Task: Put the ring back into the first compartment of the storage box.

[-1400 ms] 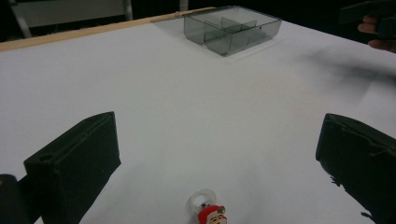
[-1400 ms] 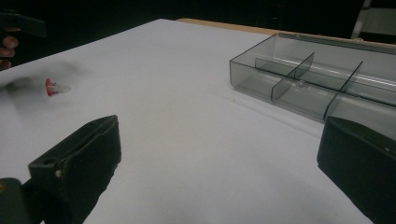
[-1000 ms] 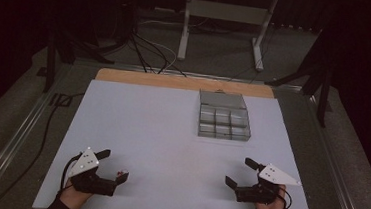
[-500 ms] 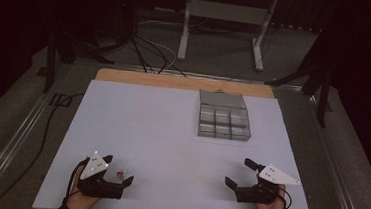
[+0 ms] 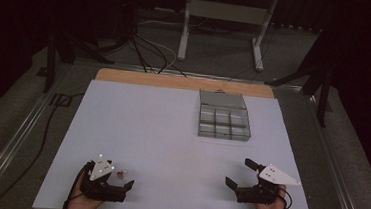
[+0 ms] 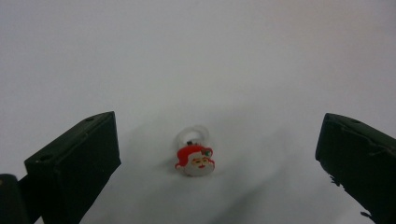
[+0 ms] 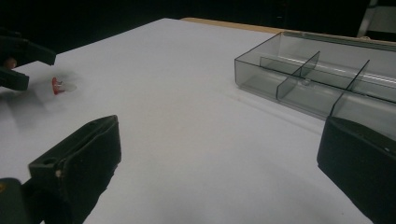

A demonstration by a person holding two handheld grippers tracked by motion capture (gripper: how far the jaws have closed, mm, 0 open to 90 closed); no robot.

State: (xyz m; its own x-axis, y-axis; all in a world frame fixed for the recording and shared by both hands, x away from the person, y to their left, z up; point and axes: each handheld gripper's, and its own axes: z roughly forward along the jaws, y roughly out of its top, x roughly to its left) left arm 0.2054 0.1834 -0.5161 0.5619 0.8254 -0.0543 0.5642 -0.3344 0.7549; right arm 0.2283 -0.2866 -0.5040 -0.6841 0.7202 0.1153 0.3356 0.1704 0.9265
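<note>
Left hand-held gripper (image 5: 120, 178): jaws spread wide, grasping nothing, low over the counter (image 5: 171, 133) at its 7 o'clock corner. In the left gripper view the jaws stand either side of the ring with clear gaps on both flanks.

Ring (image 6: 194, 156): small clear band with a red-capped Santa face, lying loose on the counter between the left jaws, touched by neither. From above it shows as a reddish speck (image 5: 121, 171) just beside the gripper tip.

Right hand-held gripper (image 5: 240, 176): jaws likewise released, empty, resting near the counter's 5 o'clock edge, well apart from the ring.

Box (image 5: 223, 121): clear grey compartmented tray, lid off or open, at about 1 o'clock on the counter, well away from both grippers. Compartments appear empty as far as can be told.

Progress, judged: pick-up not yet made; the closing, lift, carry to the box and drop all remain.

Obstructions: none between ring and box; open white surface. Beyond the counter, cables (image 5: 147, 51) and a stand's legs (image 5: 258, 45) on the floor, out of reach.
</note>
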